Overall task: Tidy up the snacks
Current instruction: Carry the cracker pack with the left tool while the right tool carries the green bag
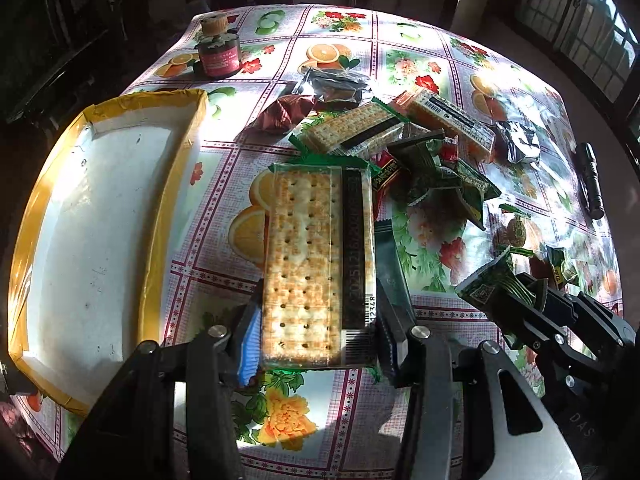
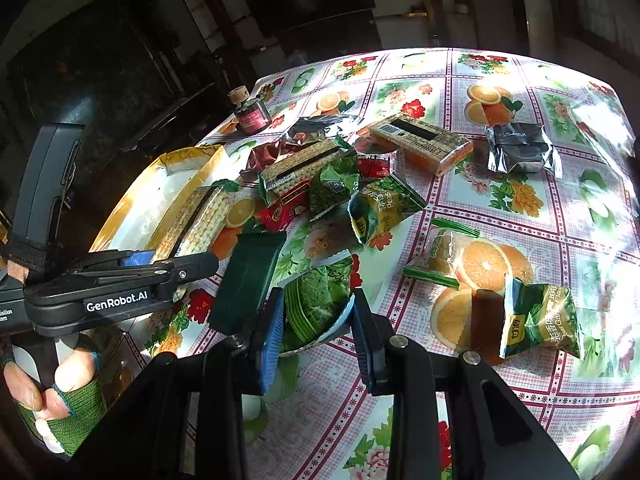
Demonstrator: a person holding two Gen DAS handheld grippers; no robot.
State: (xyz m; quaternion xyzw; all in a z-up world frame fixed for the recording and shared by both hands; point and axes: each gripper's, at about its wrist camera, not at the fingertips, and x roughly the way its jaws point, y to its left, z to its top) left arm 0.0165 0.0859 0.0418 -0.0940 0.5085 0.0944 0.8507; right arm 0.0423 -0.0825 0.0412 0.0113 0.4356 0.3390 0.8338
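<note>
My left gripper [image 1: 316,320] is shut on a long cracker pack [image 1: 316,260] with green ends, held just above the tablecloth to the right of the yellow-rimmed white tray [image 1: 100,216]. The pack also shows in the right wrist view [image 2: 200,224]. My right gripper [image 2: 316,320] is shut on a small green snack packet [image 2: 316,308], seen too in the left wrist view [image 1: 492,284]. A pile of snacks [image 1: 400,136] lies beyond: cracker packs, green pea packets, red and silver wrappers.
A small jar with a cork lid [image 1: 218,52] stands at the table's far left. A black flashlight [image 1: 590,180] lies at the right edge. Loose green packets [image 2: 540,320] and a clear packet [image 2: 444,256] lie to the right. The tray [image 2: 160,200] holds nothing.
</note>
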